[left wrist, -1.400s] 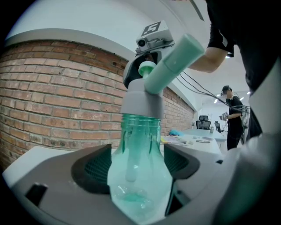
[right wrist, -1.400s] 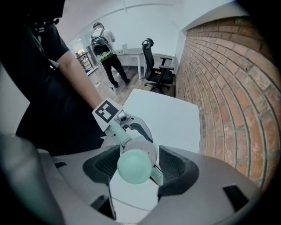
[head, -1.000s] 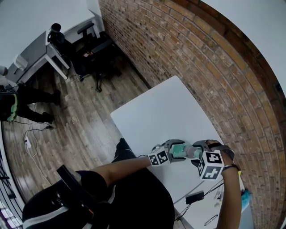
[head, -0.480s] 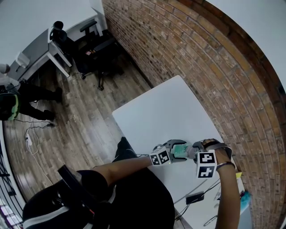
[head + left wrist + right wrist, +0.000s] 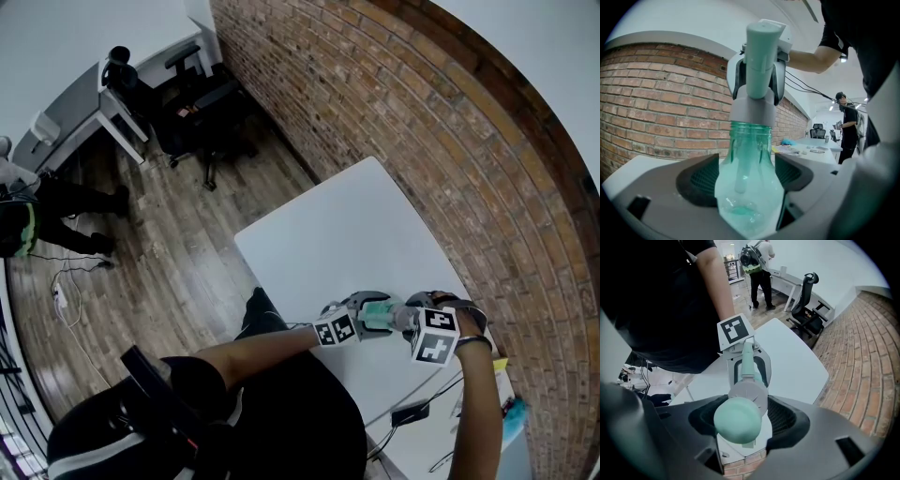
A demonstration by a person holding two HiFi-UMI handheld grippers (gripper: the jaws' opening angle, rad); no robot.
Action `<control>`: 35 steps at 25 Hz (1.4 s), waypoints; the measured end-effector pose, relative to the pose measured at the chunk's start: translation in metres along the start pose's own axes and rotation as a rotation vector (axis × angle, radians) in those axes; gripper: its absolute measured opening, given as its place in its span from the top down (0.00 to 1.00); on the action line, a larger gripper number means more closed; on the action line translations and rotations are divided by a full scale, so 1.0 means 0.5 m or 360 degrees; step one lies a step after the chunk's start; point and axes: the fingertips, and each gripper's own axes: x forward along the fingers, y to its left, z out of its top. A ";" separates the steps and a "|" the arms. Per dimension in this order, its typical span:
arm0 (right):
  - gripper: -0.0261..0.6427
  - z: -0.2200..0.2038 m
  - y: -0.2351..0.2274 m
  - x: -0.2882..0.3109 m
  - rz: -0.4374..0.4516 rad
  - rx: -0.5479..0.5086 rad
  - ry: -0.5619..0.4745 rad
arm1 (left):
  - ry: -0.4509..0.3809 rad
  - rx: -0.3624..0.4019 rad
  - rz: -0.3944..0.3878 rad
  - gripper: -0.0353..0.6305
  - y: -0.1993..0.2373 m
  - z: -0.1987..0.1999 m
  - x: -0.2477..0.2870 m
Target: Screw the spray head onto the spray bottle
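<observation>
The right gripper [image 5: 409, 319] has come down a little onto the bottle since the earlier frame, its marker cube [image 5: 434, 336] sliding toward 11 o'clock in the head view, while the left gripper [image 5: 367, 315] has stayed put. Now the left gripper's fingers are pinching the body of the translucent green spray bottle [image 5: 747, 187], which is standing upright off the white counter [image 5: 347, 225]. A dip tube [image 5: 740, 171] is showing through the bottle's wall. At 12 o'clock of the bottle, the grey collar [image 5: 751, 110] of the spray head [image 5: 759, 51] is sitting on the neck. The right gripper is pointing down from above, and its fingers [image 5: 739, 77] are pinching the spray head from both sides (how far the collar is threaded on cannot be told). In the head view both grippers are meeting at about 4 o'clock from the frame's centre, the right one at 3 o'clock of the left. A brick wall [image 5: 422, 141] is running along the counter's far edge, from 12 round to 4 o'clock.
</observation>
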 end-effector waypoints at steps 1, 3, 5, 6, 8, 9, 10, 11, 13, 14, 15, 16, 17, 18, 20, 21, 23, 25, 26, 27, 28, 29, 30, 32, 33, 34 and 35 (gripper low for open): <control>0.57 0.000 0.000 0.000 0.0003 0.0020 -0.0006 | -0.0001 -0.0006 -0.0001 0.42 0.000 -0.002 0.001; 0.57 0.001 -0.002 0.000 0.0012 0.0083 -0.0017 | 0.0003 -0.0018 -0.0001 0.42 0.000 -0.005 0.001; 0.57 0.001 -0.005 0.000 0.0024 0.0174 -0.0029 | 0.0003 -0.0016 -0.0002 0.42 0.000 -0.004 0.000; 0.57 0.001 -0.006 0.000 0.0029 0.0221 -0.0037 | 0.0002 -0.0012 -0.0003 0.42 0.000 -0.002 0.000; 0.57 0.001 -0.007 0.000 0.0042 0.0333 -0.0059 | 0.0007 -0.0015 -0.0005 0.42 0.000 -0.004 -0.001; 0.57 0.001 -0.007 0.000 0.0051 0.0399 -0.0071 | 0.0005 -0.0014 -0.0006 0.42 0.000 -0.002 -0.001; 0.57 0.002 -0.008 -0.001 0.0059 0.0463 -0.0086 | -0.0003 -0.0005 -0.0008 0.42 0.000 0.004 -0.002; 0.57 0.003 -0.010 -0.002 0.0064 0.0517 -0.0105 | -0.0011 0.0006 -0.0009 0.42 0.000 0.010 -0.003; 0.57 0.007 -0.014 -0.005 0.0063 0.0597 -0.0155 | -0.0015 0.0013 -0.0010 0.42 0.001 0.013 -0.004; 0.57 0.008 -0.015 -0.005 0.0061 0.0636 -0.0182 | -0.0015 0.0013 -0.0009 0.42 0.001 0.014 -0.004; 0.57 0.008 -0.016 -0.005 0.0062 0.0683 -0.0205 | -0.0014 0.0013 -0.0008 0.42 0.001 0.014 -0.004; 0.57 0.006 -0.017 -0.004 0.0065 0.0738 -0.0218 | -0.0012 0.0012 -0.0008 0.42 0.001 0.014 -0.004; 0.57 0.001 -0.017 -0.003 0.0068 0.0798 -0.0220 | -0.0011 0.0011 -0.0008 0.42 0.001 0.013 -0.004; 0.57 -0.004 -0.018 -0.002 0.0069 0.0860 -0.0214 | -0.0010 0.0011 -0.0008 0.42 0.002 0.013 -0.004; 0.57 -0.011 -0.020 0.000 0.0075 0.0980 -0.0195 | -0.0008 0.0010 -0.0008 0.42 0.002 0.014 -0.003; 0.57 -0.012 -0.021 0.001 0.0079 0.1029 -0.0186 | -0.0007 0.0010 -0.0008 0.42 0.002 0.014 -0.003; 0.57 -0.012 -0.021 0.002 0.0087 0.1098 -0.0171 | -0.0005 0.0008 -0.0007 0.42 0.001 0.013 -0.003; 0.57 -0.012 -0.022 0.002 0.0093 0.1148 -0.0162 | -0.0004 0.0006 -0.0005 0.42 0.001 0.012 -0.003; 0.57 -0.013 -0.022 0.003 0.0096 0.1171 -0.0158 | -0.0004 0.0006 -0.0005 0.42 0.002 0.012 -0.003; 0.57 -0.013 -0.023 0.003 0.0100 0.1189 -0.0154 | -0.0004 0.0006 -0.0004 0.42 0.003 0.012 -0.003; 0.57 -0.013 -0.024 0.003 0.0102 0.1199 -0.0151 | -0.0004 0.0005 -0.0003 0.42 0.004 0.012 -0.003; 0.57 -0.013 -0.025 0.003 0.0104 0.1199 -0.0151 | -0.0005 0.0004 -0.0002 0.42 0.005 0.012 -0.003; 0.57 -0.013 -0.026 0.003 0.0104 0.1193 -0.0155 | -0.0007 0.0004 0.0000 0.42 0.006 0.012 -0.004; 0.57 -0.013 -0.025 0.003 0.0099 0.1172 -0.0169 | -0.0009 -0.0002 0.0002 0.42 0.006 0.012 -0.004; 0.57 -0.013 -0.024 0.003 0.0092 0.1152 -0.0176 | -0.0009 -0.0005 0.0002 0.42 0.006 0.012 -0.004; 0.57 -0.011 -0.022 0.001 0.0082 0.1120 -0.0184 | -0.0009 -0.0007 0.0001 0.42 0.005 0.012 -0.004; 0.57 -0.008 -0.019 -0.002 0.0072 0.1081 -0.0197 | -0.0008 -0.0008 -0.0002 0.42 0.004 0.012 -0.004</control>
